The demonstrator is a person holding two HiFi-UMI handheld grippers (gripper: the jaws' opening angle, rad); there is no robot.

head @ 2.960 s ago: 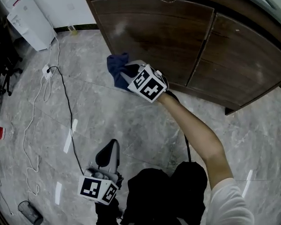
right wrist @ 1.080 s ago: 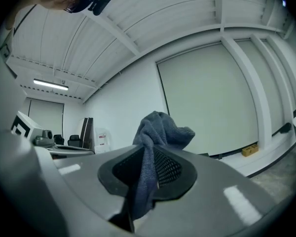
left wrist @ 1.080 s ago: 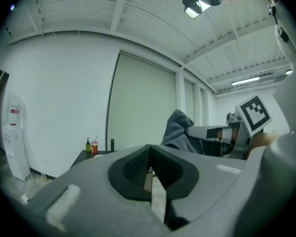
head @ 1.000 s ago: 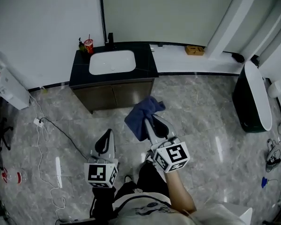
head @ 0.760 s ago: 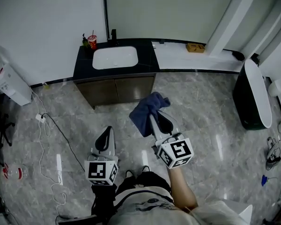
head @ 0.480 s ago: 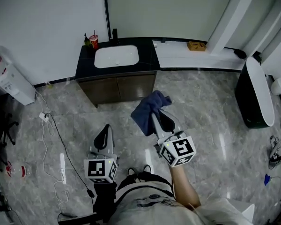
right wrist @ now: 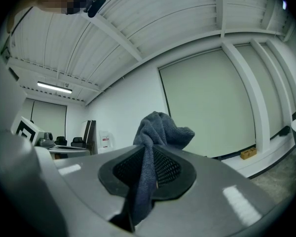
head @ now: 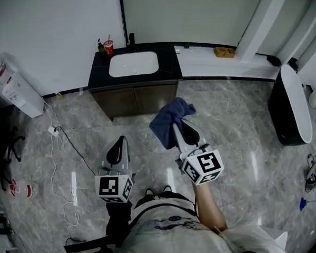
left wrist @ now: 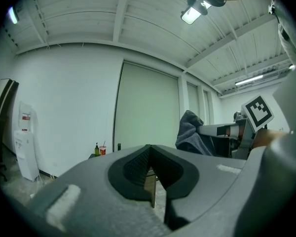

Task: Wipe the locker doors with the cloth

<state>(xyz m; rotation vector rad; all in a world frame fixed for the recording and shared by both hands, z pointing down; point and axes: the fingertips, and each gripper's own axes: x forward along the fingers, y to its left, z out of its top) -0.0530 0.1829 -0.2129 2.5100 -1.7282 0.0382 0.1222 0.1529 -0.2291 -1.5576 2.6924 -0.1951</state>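
Observation:
The brown cabinet doors (head: pixel 134 100) sit under a black counter, far ahead of both grippers. My right gripper (head: pixel 180 132) is held up in the air, shut on a dark blue cloth (head: pixel 170 121) that bunches above its tips. In the right gripper view the cloth (right wrist: pixel 158 132) hangs down between the pads of the right gripper (right wrist: pixel 145 169). My left gripper (head: pixel 118 153) is lower at the left, shut and holding nothing. In the left gripper view the left gripper (left wrist: pixel 150 174) has its pads together, and the cloth (left wrist: pixel 190 135) shows to its right.
A white sink basin (head: pixel 134 65) and a red cup (head: pixel 109 46) are on the counter. A white water dispenser (head: pixel 13 86) stands at the left wall, with a cable (head: pixel 68 141) trailing across the grey floor. A black container (head: pixel 289 107) stands at the right.
Three seconds ago the cloth was close to the cabinet doors; now both grippers stand well back from them. Over the last second they have shifted only slightly to the right.

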